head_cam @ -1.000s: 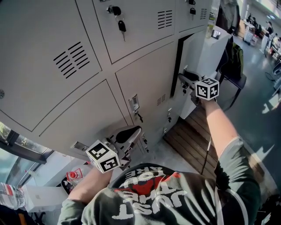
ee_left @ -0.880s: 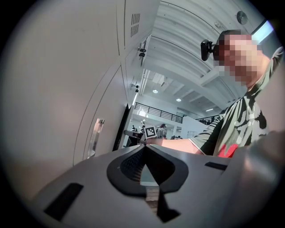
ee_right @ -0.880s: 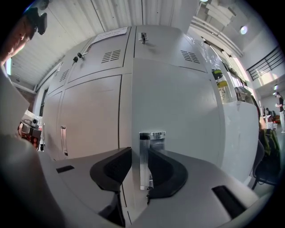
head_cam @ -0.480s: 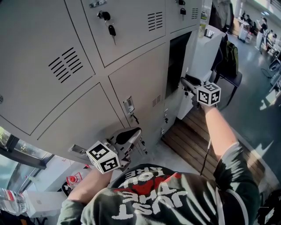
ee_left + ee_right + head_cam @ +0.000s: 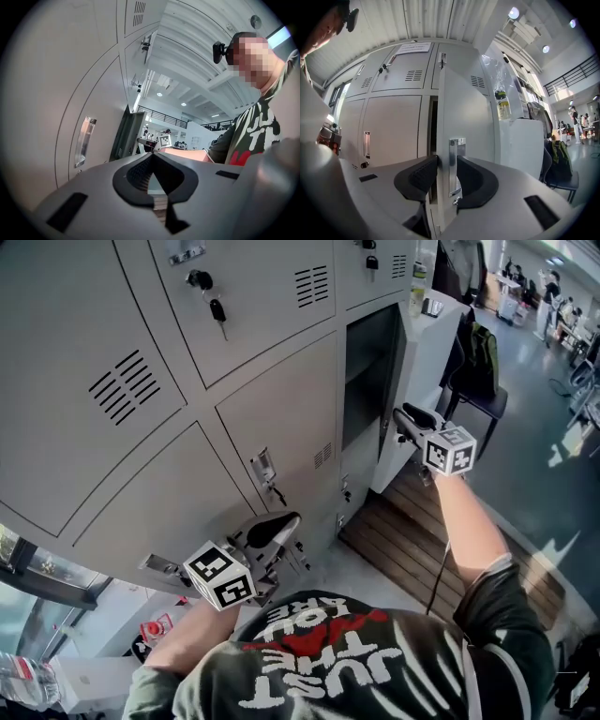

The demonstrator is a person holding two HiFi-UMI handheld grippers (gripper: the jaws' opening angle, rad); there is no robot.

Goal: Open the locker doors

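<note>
Grey lockers (image 5: 112, 324) line the wall. Nearest, the left gripper (image 5: 151, 157) hangs with fingers together and empty, out of the way. Farther out, the right gripper (image 5: 446, 176) clamps the locker door (image 5: 466, 117) edge between its fingers at the handle plate (image 5: 454, 164), probably for leverage. The open compartment (image 5: 366, 371) lies beyond.

"JUST", "THE", "ARE" on the shirt (image 5: 361, 667)
</note>
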